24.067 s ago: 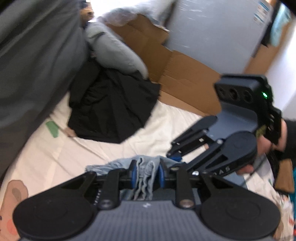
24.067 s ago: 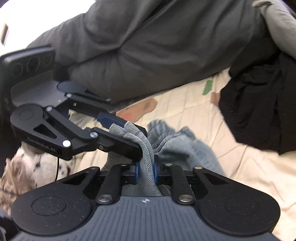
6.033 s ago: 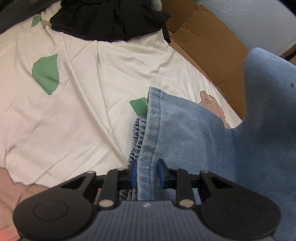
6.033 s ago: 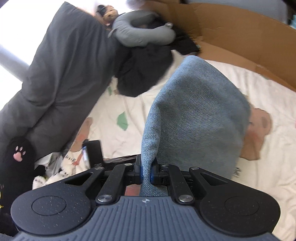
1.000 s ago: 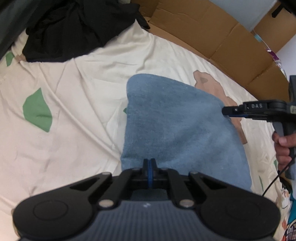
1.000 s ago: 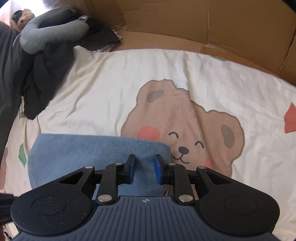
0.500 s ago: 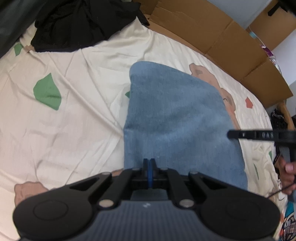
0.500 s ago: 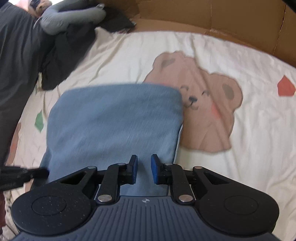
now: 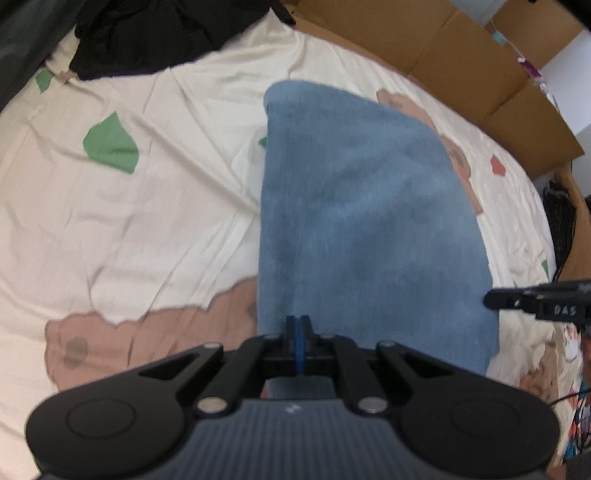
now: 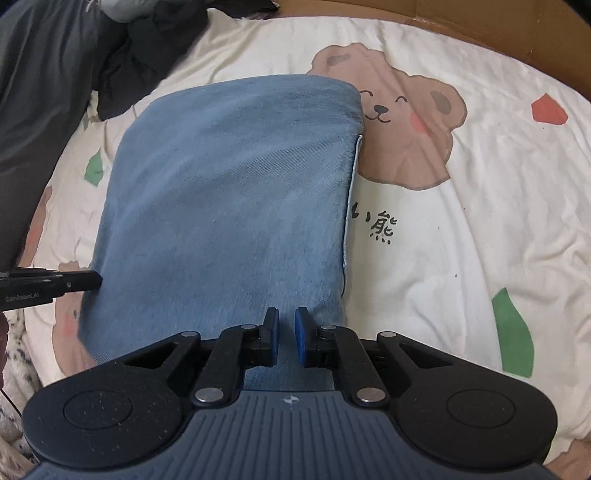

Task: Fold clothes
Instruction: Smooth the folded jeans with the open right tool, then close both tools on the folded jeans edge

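A: Where are the jeans?

B: The jeans (image 10: 229, 206) lie folded into a flat blue slab on the sheet (image 10: 461, 229), one edge just beside the printed bear (image 10: 399, 122).

A: And the claws?

B: The right gripper (image 10: 286, 338) hangs over the near end, pads a small gap apart, nothing between them. The left gripper (image 9: 298, 341) sits at the opposite end, its blue pads pressed together with no cloth between.

A: Around them?

B: Black clothes (image 9: 155, 33) heaped at the sheet's far corner, cardboard (image 9: 461, 62) along the edge.
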Demonstrator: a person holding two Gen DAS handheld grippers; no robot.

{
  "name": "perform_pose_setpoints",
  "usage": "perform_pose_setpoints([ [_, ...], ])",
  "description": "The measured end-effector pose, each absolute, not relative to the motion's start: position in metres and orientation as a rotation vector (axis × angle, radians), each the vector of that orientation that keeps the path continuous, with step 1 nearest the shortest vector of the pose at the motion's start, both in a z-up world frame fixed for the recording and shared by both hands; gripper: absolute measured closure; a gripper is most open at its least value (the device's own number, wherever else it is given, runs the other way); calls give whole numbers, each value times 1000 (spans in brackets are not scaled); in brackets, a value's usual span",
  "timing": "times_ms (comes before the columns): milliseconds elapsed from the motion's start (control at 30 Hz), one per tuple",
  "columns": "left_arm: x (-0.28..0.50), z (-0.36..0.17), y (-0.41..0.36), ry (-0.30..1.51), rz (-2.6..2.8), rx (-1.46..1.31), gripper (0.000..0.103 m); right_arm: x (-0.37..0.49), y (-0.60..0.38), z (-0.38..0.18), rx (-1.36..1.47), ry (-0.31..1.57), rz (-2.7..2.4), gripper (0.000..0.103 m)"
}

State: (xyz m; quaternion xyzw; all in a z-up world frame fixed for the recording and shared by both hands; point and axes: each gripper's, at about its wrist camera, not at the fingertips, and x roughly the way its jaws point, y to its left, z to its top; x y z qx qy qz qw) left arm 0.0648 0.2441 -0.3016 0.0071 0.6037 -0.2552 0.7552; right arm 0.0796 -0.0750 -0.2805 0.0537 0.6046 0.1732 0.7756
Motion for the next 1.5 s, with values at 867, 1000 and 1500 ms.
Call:
perform_pose_setpoints([
  [867, 53, -336, 286, 1455, -589, -338, 61, 47, -21, -285, 100, 1352, 602, 61],
  [1000, 50, -342, 292, 1451, -600, -380, 65, 44, -15, -287, 102, 1353, 603, 61],
  [1500, 53, -312, 303, 1419, -643, -197, 70, 61, -42, -259, 2, 1339, 614, 61],
])
